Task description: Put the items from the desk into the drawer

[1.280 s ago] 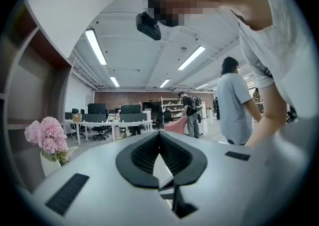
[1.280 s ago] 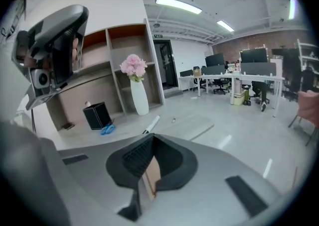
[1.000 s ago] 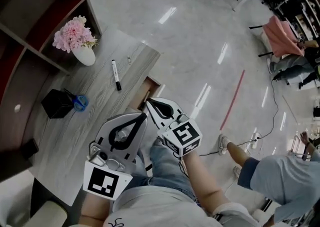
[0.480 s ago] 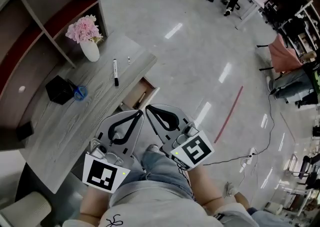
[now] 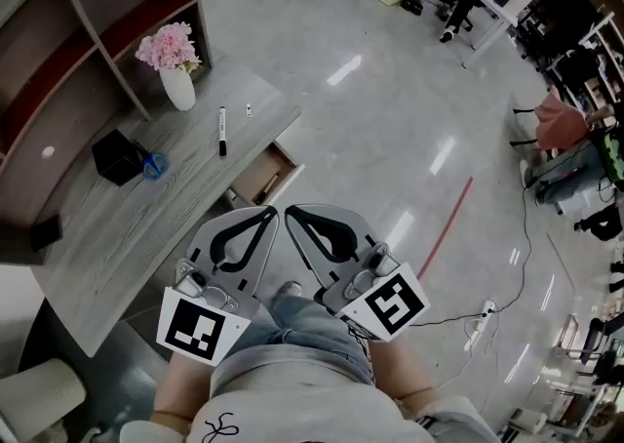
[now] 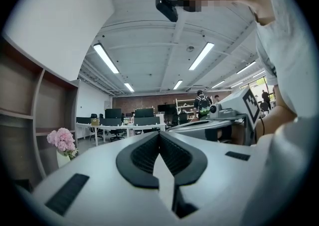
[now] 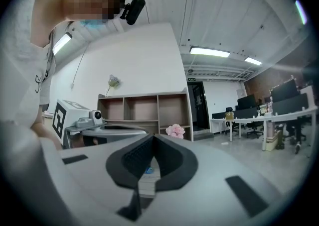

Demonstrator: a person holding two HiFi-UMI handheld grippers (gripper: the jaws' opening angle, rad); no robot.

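Observation:
In the head view a black marker pen point(image 5: 221, 131) and a tiny pale item point(image 5: 248, 111) lie on the grey wooden desk point(image 5: 127, 236). Farther back stand a black box point(image 5: 117, 156) and a blue object point(image 5: 153, 166) beside it. The drawer point(image 5: 261, 176) stands pulled out under the desk's right edge. My left gripper point(image 5: 271, 212) point(image 6: 159, 133) and right gripper point(image 5: 290, 210) point(image 7: 153, 137) are side by side near my body, short of the drawer. Both are shut with nothing between the jaws.
A white vase of pink flowers point(image 5: 177, 90) point(image 7: 175, 131) stands at the desk's far end, against brown shelving point(image 5: 88, 12). A dark flat object point(image 5: 44, 233) lies at the desk's left edge. Glossy floor point(image 5: 390, 119) spreads to the right, and a pale chair point(image 5: 39, 402) sits at bottom left.
The head view has drawn back and up, so the desk looks smaller. Both grippers have pulled away from the drawer toward my body, still shut.

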